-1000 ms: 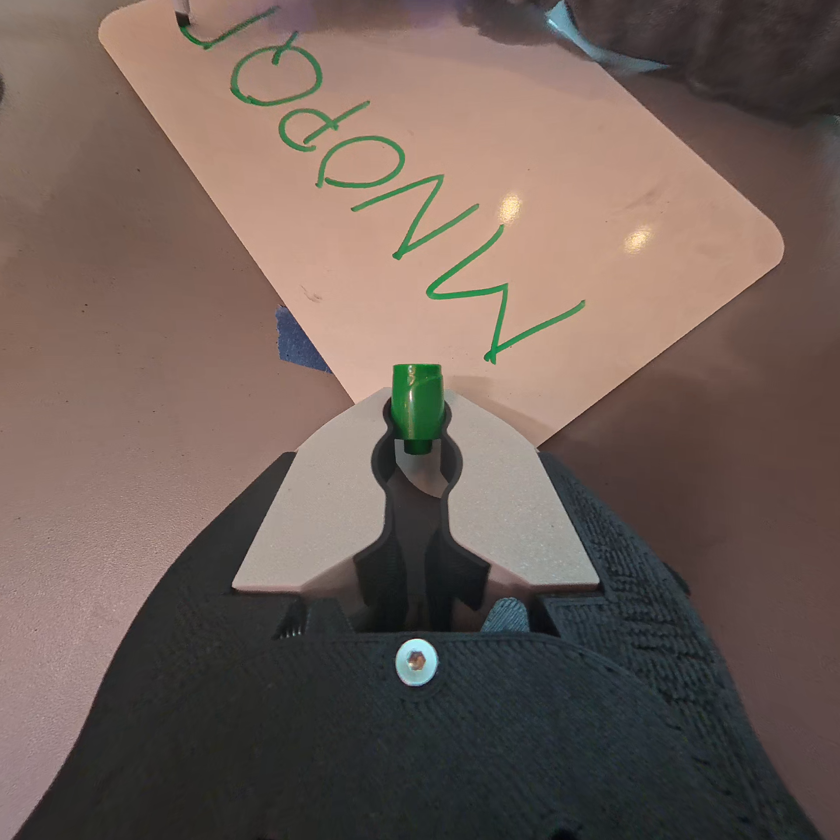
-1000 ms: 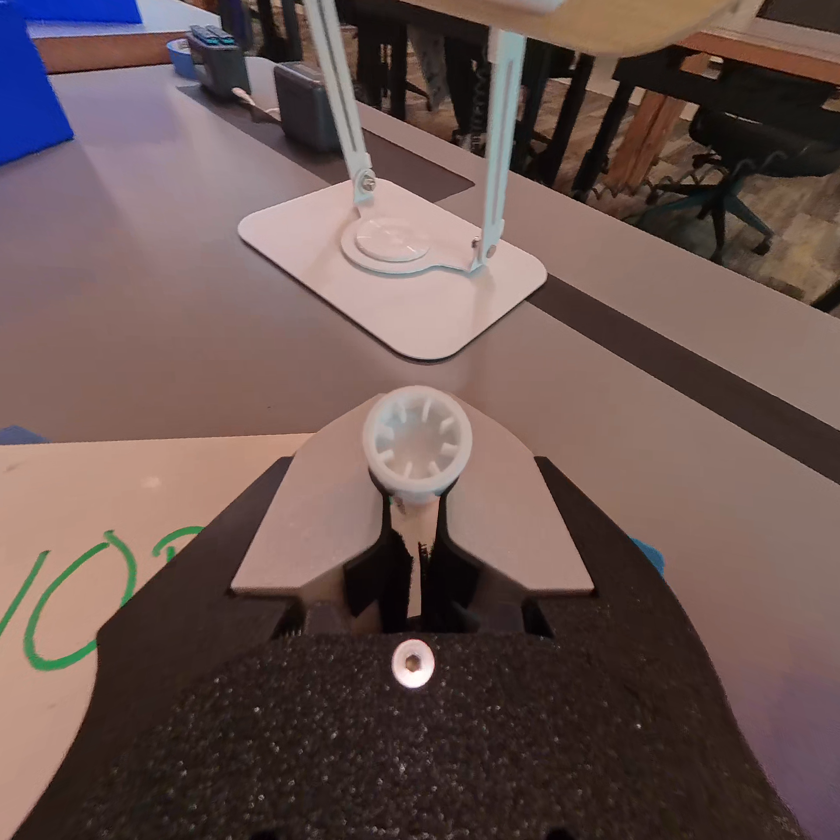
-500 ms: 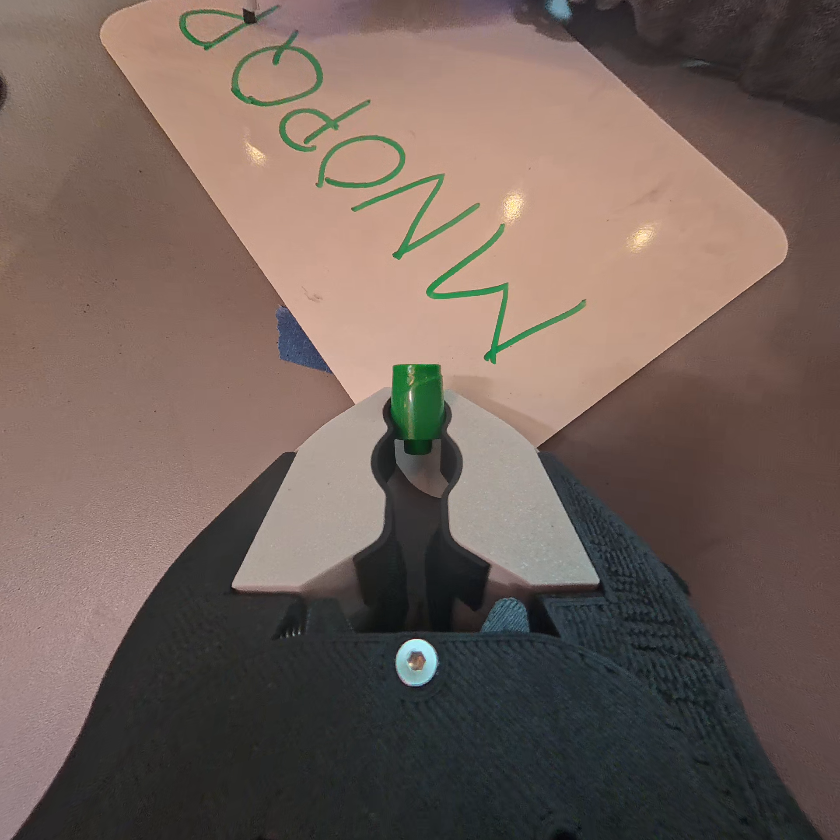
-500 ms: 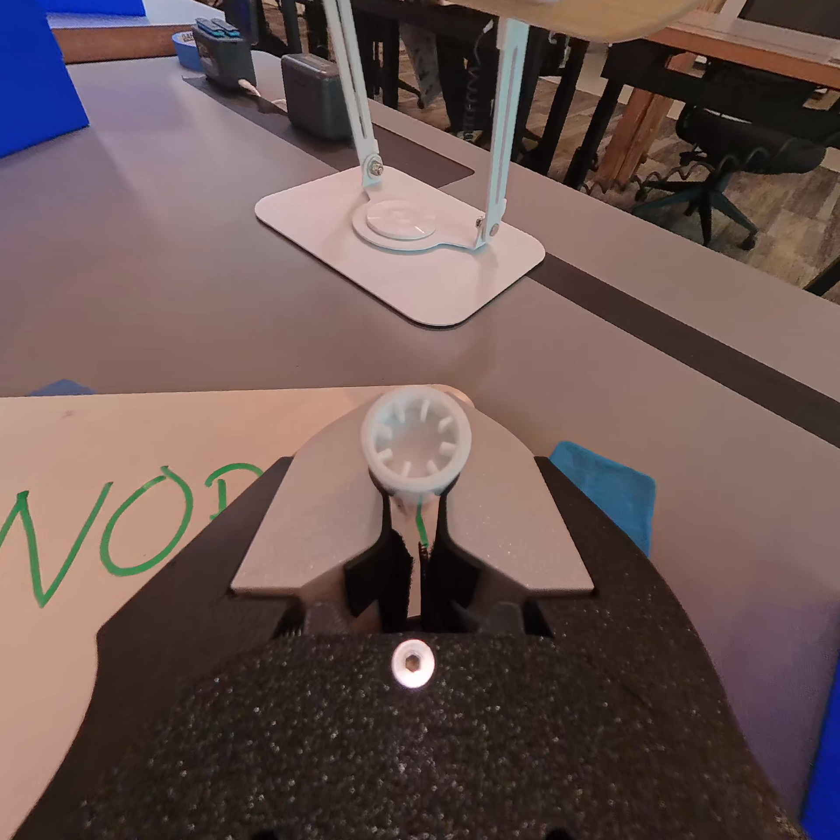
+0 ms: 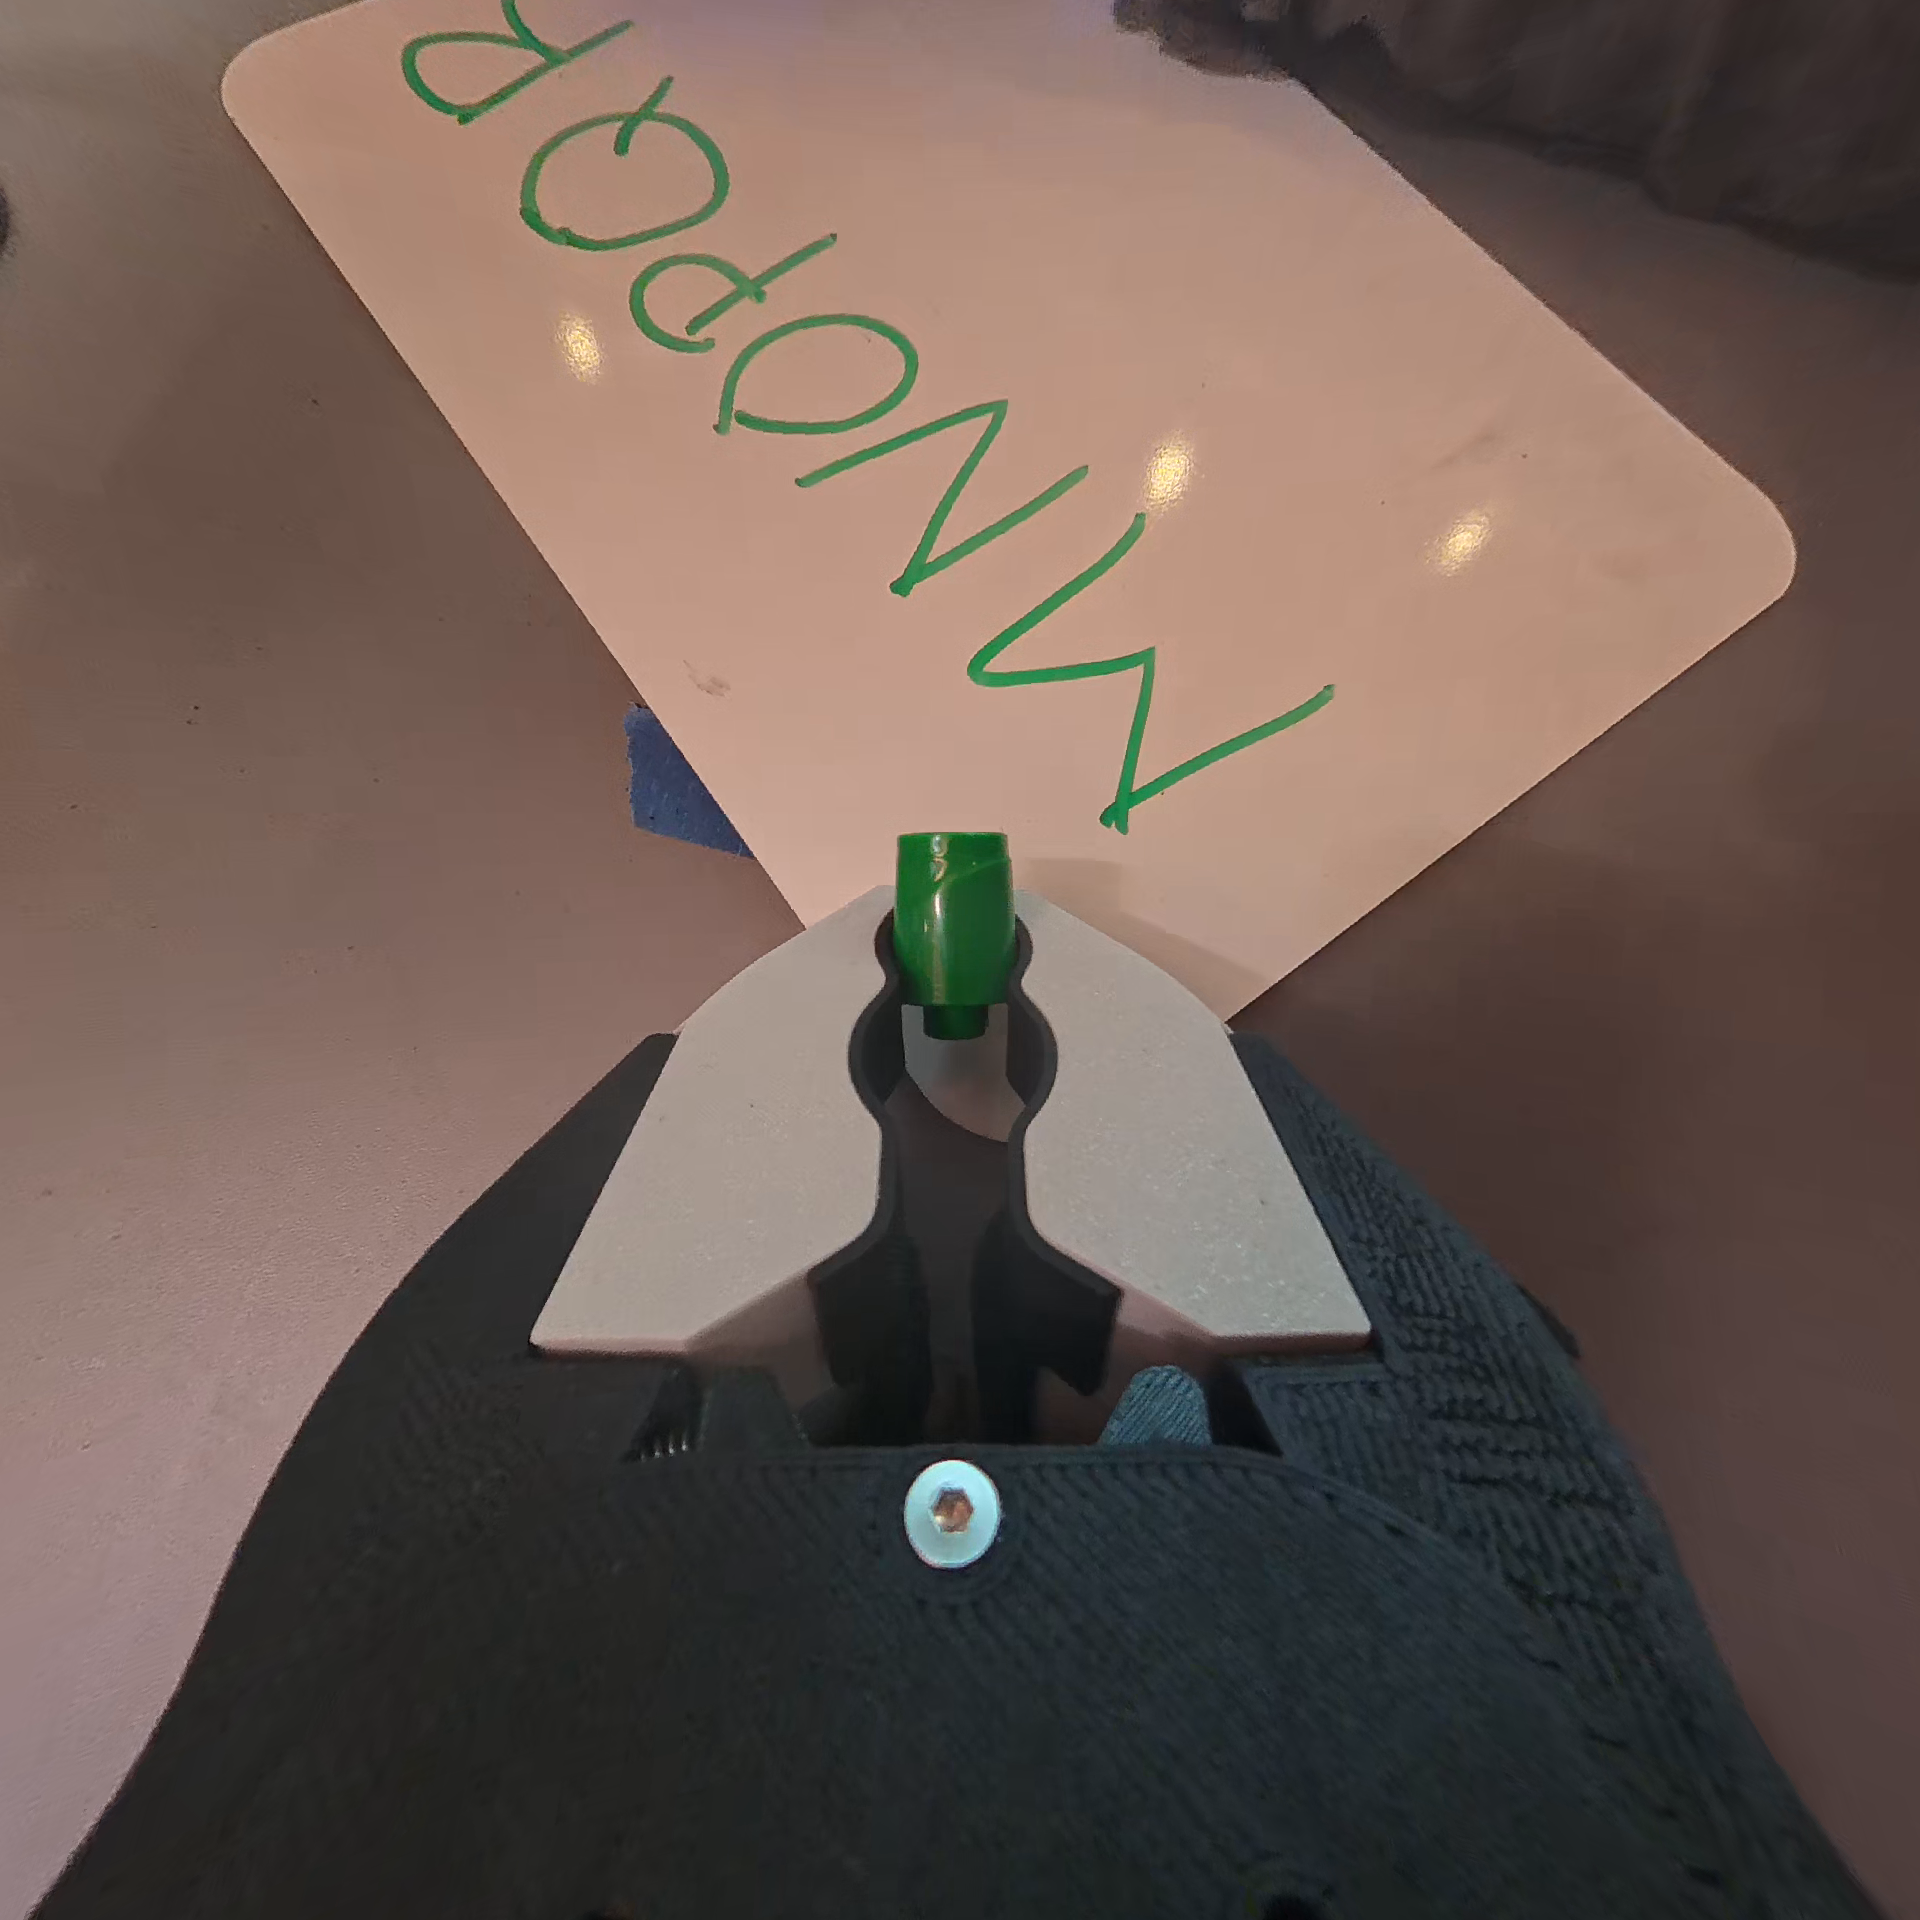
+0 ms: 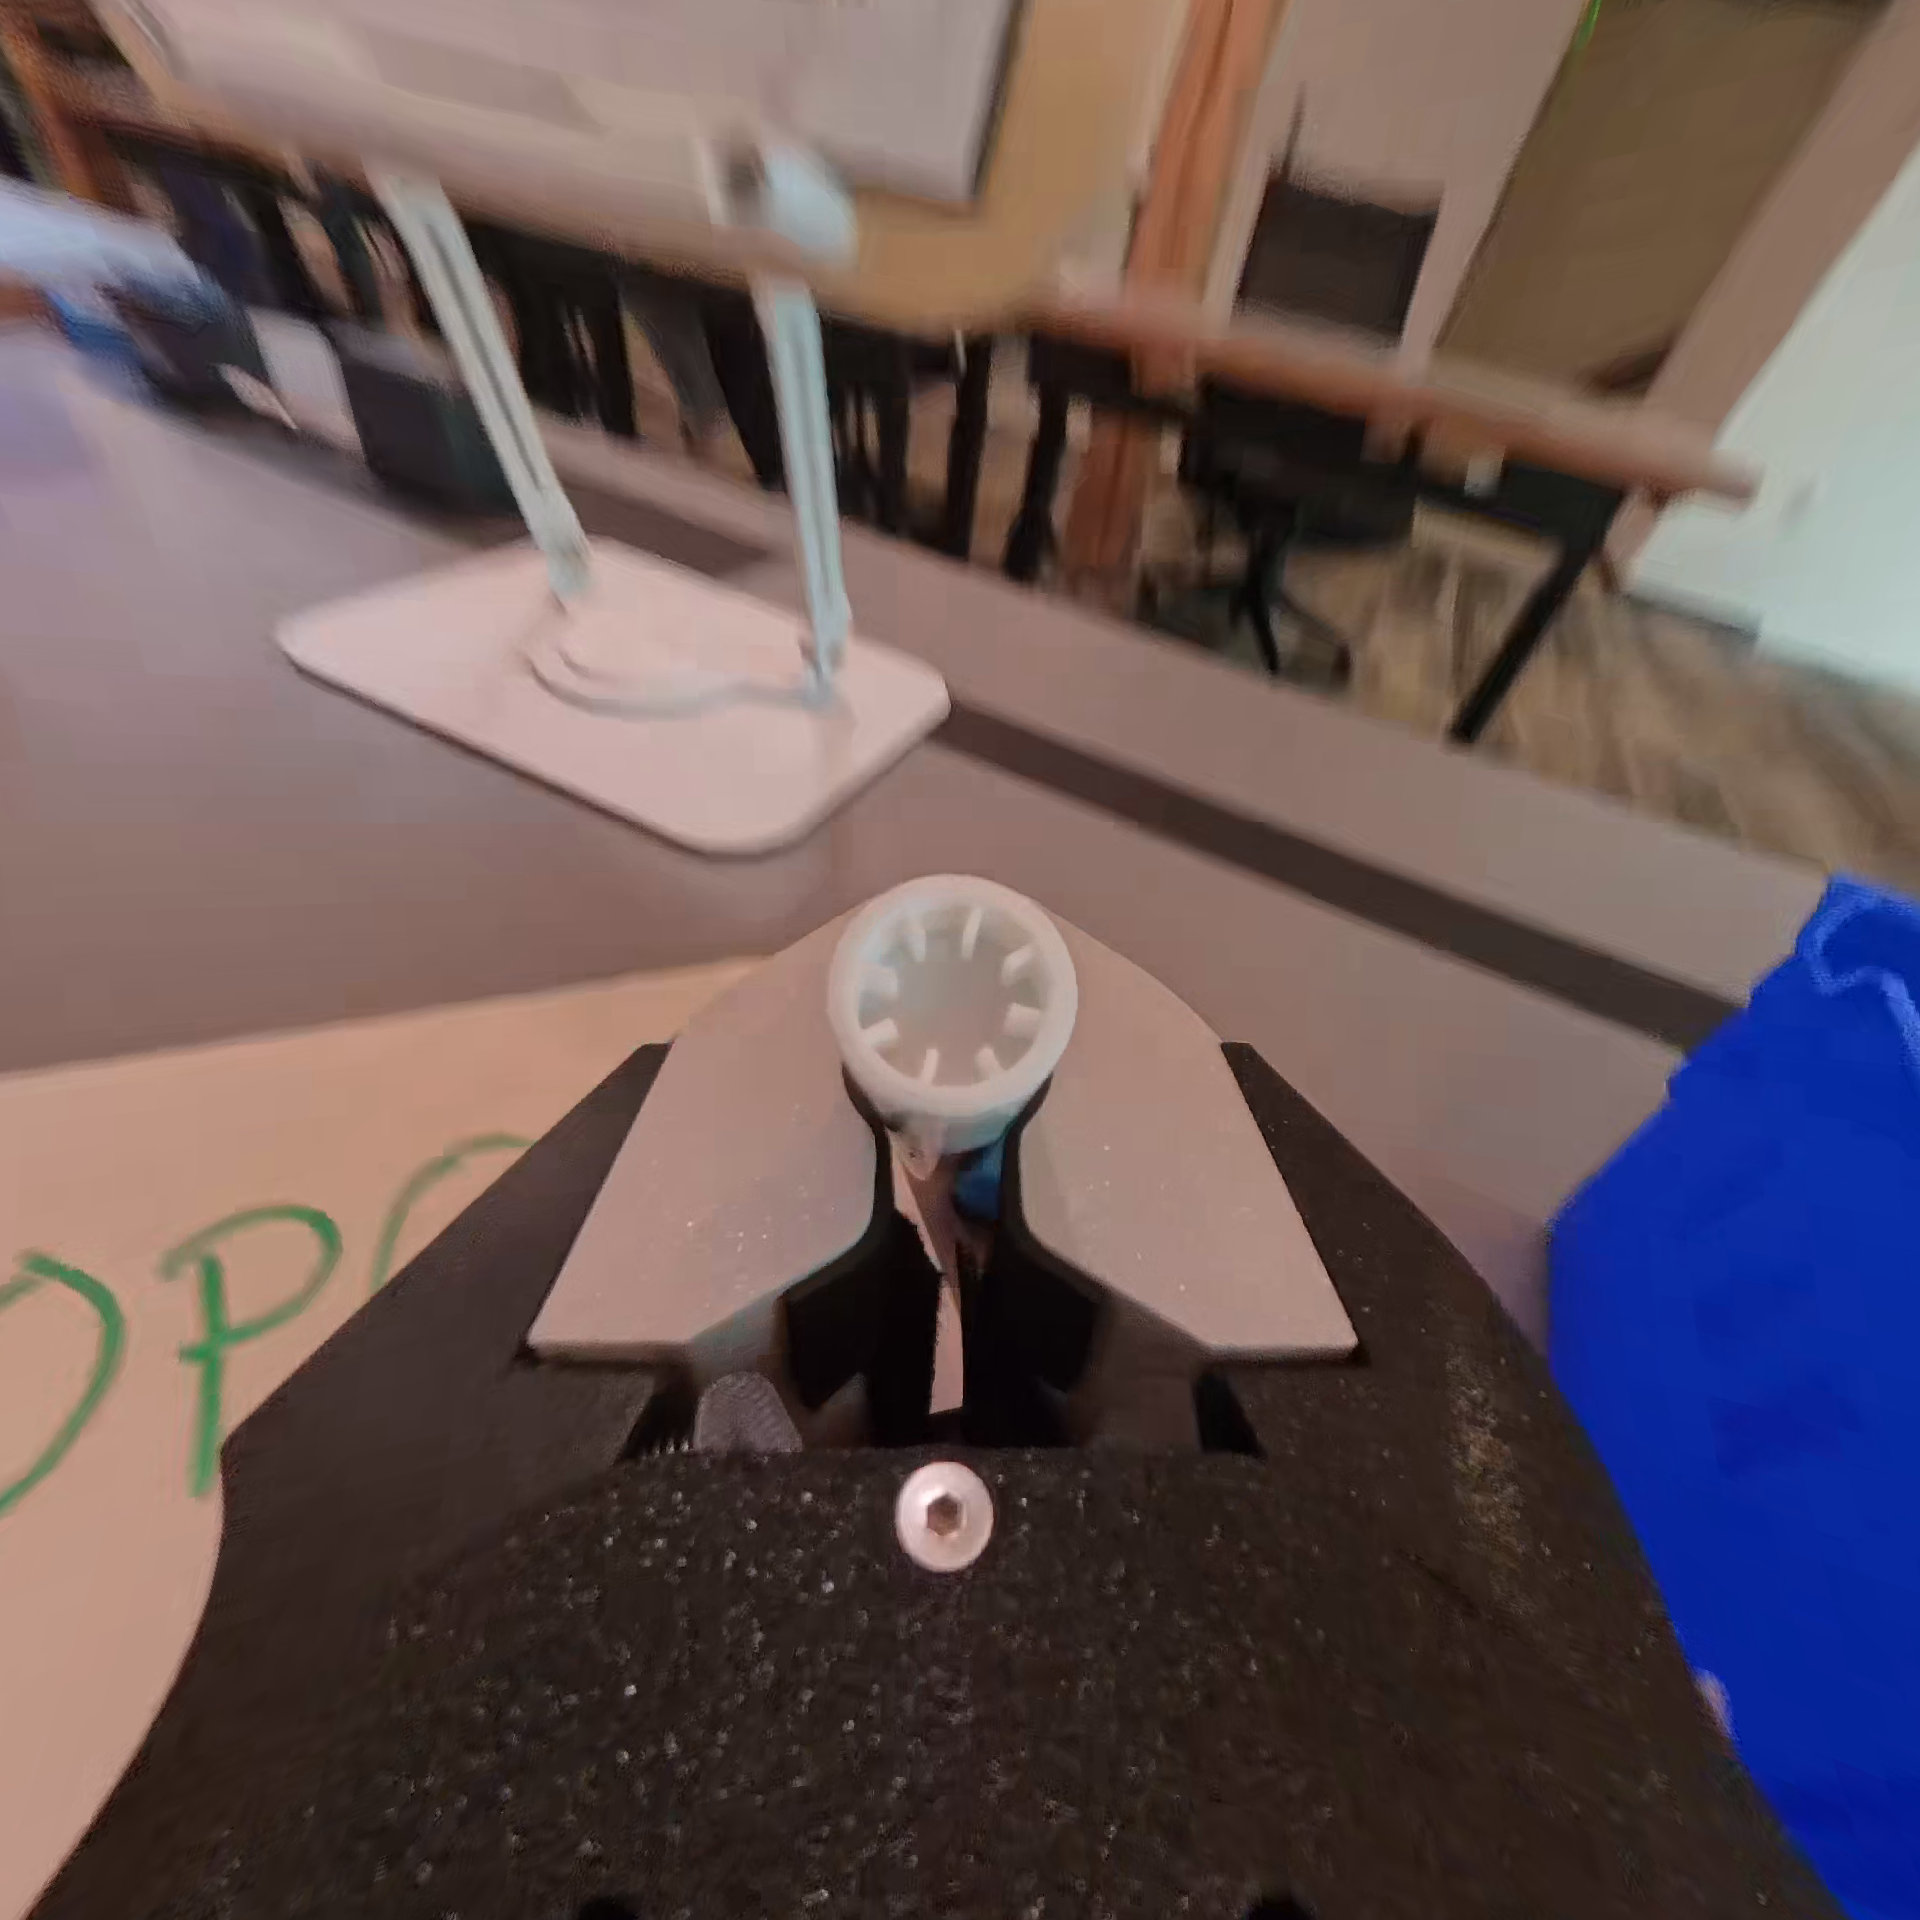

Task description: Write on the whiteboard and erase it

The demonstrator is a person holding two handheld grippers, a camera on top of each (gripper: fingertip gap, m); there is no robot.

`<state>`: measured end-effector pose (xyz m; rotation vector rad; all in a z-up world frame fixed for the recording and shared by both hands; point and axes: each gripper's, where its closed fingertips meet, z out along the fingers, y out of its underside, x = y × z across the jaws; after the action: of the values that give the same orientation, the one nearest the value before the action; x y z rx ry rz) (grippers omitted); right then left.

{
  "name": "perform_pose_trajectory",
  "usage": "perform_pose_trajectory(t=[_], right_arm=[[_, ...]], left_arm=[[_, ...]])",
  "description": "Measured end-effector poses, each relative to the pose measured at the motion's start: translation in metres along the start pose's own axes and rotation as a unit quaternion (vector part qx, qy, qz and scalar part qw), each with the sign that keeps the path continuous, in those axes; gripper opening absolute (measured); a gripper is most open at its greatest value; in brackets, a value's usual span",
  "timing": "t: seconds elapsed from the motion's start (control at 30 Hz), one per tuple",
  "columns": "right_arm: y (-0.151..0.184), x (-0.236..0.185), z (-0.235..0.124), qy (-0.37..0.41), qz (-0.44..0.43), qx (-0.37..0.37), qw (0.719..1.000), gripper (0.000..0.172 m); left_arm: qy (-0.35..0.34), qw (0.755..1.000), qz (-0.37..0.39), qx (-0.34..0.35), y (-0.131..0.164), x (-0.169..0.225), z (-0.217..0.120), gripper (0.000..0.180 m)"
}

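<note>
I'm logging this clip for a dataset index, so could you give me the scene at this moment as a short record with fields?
setting: brown table
whiteboard: flat on the table, green handwriting along one edge
left hand-held gripper: closed on a green marker cap
right hand-held gripper: closed on a white marker body, its ribbed hollow end facing the camera
blue tape: at the whiteboard's edge
lamp base: white, flat plate on the table beyond the whiteboard
blue bin: at the right edge
image quality: right wrist view motion-blurred
</note>
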<state>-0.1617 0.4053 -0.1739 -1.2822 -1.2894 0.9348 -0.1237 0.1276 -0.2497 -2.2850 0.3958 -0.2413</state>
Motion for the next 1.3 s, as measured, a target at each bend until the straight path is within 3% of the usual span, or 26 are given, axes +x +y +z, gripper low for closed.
perform_pose_trajectory(t=[0.1, 0.17, 0.23, 0.3, 0.4, 0.53, 0.8, 0.97, 1.23, 1.3], right_arm=[[-0.025, -0.024, -0.013, -0.036, 0.065, 0.093, 0.993, 0.016], [-0.042, -0.059, -0.021, -0.105, 0.114, 0.124, 0.98, 0.016], [-0.067, -0.11, -0.033, -0.222, 0.171, 0.142, 0.949, 0.016], [-0.089, -0.163, -0.05, -0.332, 0.231, 0.156, 0.901, 0.016], [-0.101, -0.217, -0.065, -0.413, 0.264, 0.147, 0.859, 0.016], [-0.102, -0.24, -0.067, -0.425, 0.246, 0.128, 0.861, 0.016], [-0.097, -0.245, -0.066, -0.43, 0.246, 0.112, 0.862, 0.016], [-0.105, -0.246, -0.074, -0.438, 0.249, 0.135, 0.853, 0.016], [-0.093, -0.258, -0.07, -0.434, 0.206, 0.101, 0.871, 0.016], [-0.088, -0.264, -0.067, -0.434, 0.203, 0.09, 0.873, 0.016]], left_arm=[[-0.009, 1.0, 0.005, 0.006, -0.002, -0.003, 0.0, 0.015], [-0.007, 0.999, 0.008, 0.03, -0.009, -0.001, -0.001, 0.015], [0.003, 0.997, 0.005, 0.072, -0.023, 0.003, -0.005, 0.015], [0.005, 0.993, -0.01, 0.116, -0.035, 0.002, -0.011, 0.015], [0.004, 0.983, -0.034, 0.179, -0.052, -0.001, -0.023, 0.014], [0.0, 0.975, -0.04, 0.22, -0.062, -0.003, -0.032, 0.014], [-0.015, 0.984, 0.019, 0.175, -0.053, 0.002, -0.021, 0.014], [-0.028, 0.979, 0.058, 0.194, -0.061, 0.007, -0.025, 0.014], [-0.036, 0.98, 0.065, 0.183, -0.06, 0.008, -0.024, 0.014], [-0.041, 0.984, 0.079, 0.154, -0.053, 0.01, -0.02, 0.014]])
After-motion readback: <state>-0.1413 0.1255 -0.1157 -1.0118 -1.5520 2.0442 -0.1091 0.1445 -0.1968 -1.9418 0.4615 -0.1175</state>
